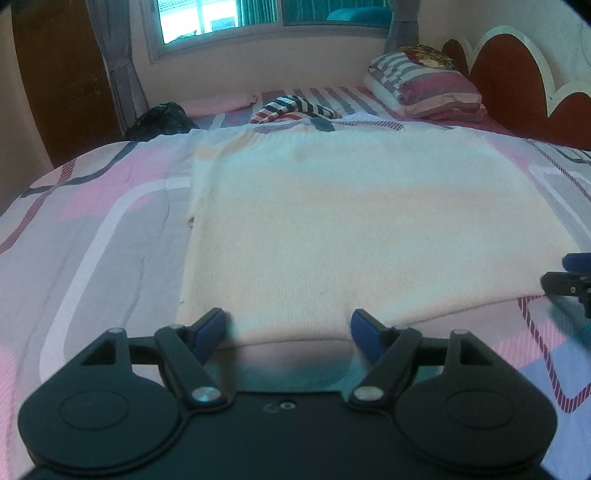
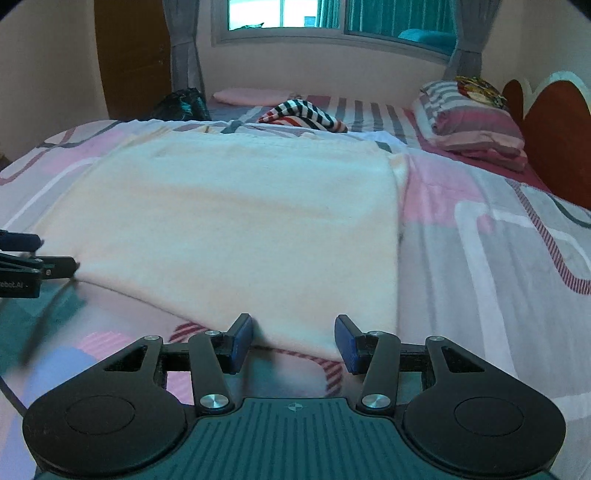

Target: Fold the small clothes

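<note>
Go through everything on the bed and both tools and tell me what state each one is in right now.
Cream cloth: spread flat on the bed, near edge towards both tools.
Left tool: open, near edge of the cloth between its fingers, not pinched.
Right tool: open, at the cloth's near corner, not pinched.
Striped garment: crumpled, unfolded, behind the cloth.
Pillow: lying by the headboard.

A home bedroom. A bed [image 1: 92, 221] with a pink and grey patterned cover fills the near scene; striped pillows [image 1: 424, 85] lie against a red scalloped headboard [image 1: 509, 70] at far right, and a curtained window [image 1: 229, 18] and wooden door [image 1: 62, 74] stand beyond.
</note>
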Tool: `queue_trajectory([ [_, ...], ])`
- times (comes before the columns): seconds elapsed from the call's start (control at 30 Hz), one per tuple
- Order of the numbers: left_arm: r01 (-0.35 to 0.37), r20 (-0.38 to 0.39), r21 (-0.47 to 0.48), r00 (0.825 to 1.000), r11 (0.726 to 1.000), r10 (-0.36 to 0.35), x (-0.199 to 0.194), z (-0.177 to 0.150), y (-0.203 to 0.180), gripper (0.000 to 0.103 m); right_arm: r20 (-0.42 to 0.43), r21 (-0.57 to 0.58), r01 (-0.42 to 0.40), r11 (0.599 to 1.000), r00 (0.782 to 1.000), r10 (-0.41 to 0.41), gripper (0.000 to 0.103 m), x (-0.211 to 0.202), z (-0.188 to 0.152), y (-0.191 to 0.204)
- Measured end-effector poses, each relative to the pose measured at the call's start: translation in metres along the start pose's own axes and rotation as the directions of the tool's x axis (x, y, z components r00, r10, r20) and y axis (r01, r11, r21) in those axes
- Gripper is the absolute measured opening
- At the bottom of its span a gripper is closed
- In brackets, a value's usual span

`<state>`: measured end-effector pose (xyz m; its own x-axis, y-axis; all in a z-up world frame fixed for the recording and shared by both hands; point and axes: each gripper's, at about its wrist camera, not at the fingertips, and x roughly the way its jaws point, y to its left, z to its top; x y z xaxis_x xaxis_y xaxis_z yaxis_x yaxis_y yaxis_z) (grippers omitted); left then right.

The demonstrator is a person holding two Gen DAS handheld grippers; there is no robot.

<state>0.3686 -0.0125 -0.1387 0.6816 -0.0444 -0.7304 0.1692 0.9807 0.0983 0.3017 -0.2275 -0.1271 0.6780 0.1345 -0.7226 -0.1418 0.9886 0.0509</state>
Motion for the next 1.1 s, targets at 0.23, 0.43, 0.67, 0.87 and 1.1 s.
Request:
queue_trajectory([
  [0.23,-0.005,-0.012,-0.017,1.000,1.000,0.004,-0.003,-0.003,0.004,0.077,0.084,0.088,-0.023,0.996,0.996,0.015,0.048,-0.025,0.002,-0.012],
  [0.43,-0.004,-0.018,-0.011,1.000,1.000,0.003,-0.004,-0.008,0.006,0.078,0.020,0.125,-0.006,0.992,1.000,0.003,0.036,-0.020,0.002,-0.020],
  [0.67,-0.004,-0.028,-0.052,1.000,0.999,0.003,-0.009,-0.009,0.015,0.070,-0.013,0.095,0.043,0.995,0.999,-0.042,0.037,-0.023,0.002,-0.011],
  [0.87,0.119,0.011,-0.420,0.992,0.899,-0.126,-0.028,-0.030,0.057,0.058,0.055,0.122,-0.019,0.992,0.998,0.012,0.037,-0.054,0.006,-0.002],
  [1.1,0.272,0.188,-0.748,0.962,0.606,-0.199,0.007,-0.035,0.087,0.057,0.102,0.201,-0.145,0.969,0.987,0.127,0.037,-0.041,0.036,0.011],
])
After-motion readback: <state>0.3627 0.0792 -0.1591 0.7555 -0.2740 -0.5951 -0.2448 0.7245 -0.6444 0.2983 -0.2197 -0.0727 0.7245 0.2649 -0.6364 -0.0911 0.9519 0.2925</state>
